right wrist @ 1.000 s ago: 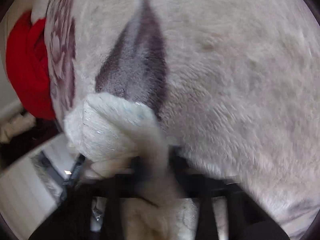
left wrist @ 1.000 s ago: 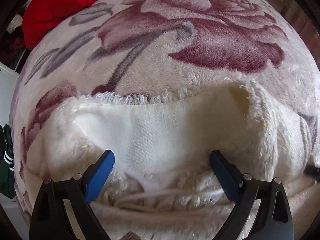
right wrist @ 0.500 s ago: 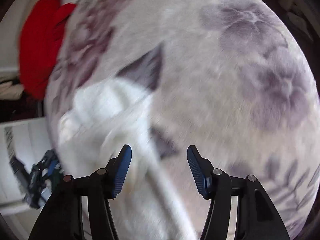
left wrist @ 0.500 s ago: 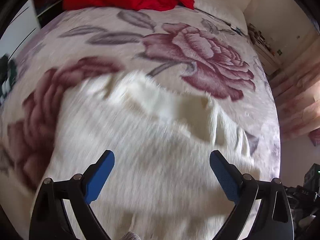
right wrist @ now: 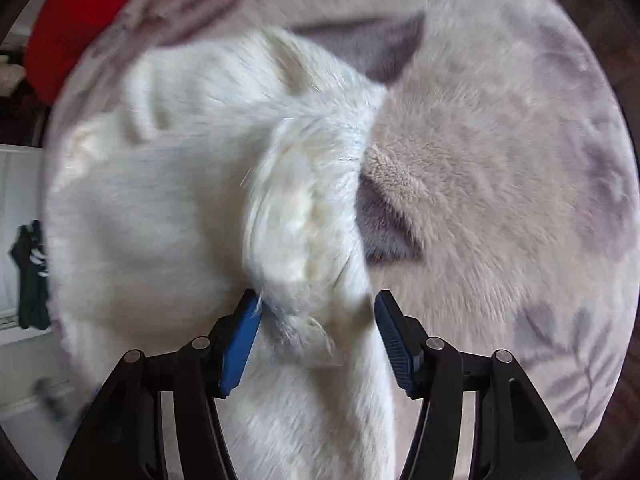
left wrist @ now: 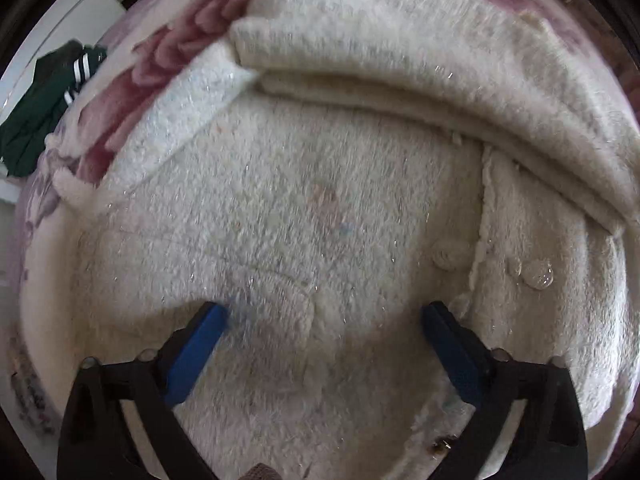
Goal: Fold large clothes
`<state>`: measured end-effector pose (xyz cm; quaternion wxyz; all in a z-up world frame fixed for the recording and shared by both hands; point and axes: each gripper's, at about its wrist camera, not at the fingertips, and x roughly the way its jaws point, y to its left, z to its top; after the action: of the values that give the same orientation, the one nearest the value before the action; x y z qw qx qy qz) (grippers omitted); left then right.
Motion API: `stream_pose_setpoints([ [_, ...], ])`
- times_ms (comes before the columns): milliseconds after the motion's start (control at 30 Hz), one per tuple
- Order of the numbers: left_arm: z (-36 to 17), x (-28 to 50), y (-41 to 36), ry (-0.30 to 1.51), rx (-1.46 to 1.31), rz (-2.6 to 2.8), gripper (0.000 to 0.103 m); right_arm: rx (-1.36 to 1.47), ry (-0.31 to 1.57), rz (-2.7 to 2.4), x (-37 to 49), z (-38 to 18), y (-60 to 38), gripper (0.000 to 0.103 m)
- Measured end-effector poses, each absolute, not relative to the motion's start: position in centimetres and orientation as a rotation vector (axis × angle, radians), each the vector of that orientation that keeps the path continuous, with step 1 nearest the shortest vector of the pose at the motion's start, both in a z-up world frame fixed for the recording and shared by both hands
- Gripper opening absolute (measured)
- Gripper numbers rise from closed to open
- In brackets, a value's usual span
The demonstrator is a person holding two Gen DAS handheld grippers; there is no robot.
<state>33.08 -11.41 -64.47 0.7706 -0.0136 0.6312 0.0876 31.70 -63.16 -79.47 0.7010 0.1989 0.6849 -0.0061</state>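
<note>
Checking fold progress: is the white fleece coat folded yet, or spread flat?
Partly folded: the white fleece coat has one section doubled over its buttoned front.

Left wrist view looks down, very near the fluffy cream coat (left wrist: 320, 208); right wrist view faces across the floral blanket (right wrist: 500, 184); both share coat and blanket.

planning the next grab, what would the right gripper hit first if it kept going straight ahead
Most likely the bunched fold of the white fluffy coat, which sits right between and ahead of the open right gripper. The flowered blanket lies beyond it; blur leaves the depth uncertain.
</note>
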Motion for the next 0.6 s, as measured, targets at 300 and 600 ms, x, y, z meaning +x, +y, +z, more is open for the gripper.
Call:
stream_pose_setpoints([
  [300,-65.1,33.3,-12.4,1.261,0.064,0.177,0.103,0.617,1.633,-0.143,16.8,-75.8,-66.0,0.067],
  [600,-59.2,30.0,-12.3,1.265,-0.007,0.143,0.103,0.787,1.686,-0.157,7.8,-83.5,-65.6,0.01],
])
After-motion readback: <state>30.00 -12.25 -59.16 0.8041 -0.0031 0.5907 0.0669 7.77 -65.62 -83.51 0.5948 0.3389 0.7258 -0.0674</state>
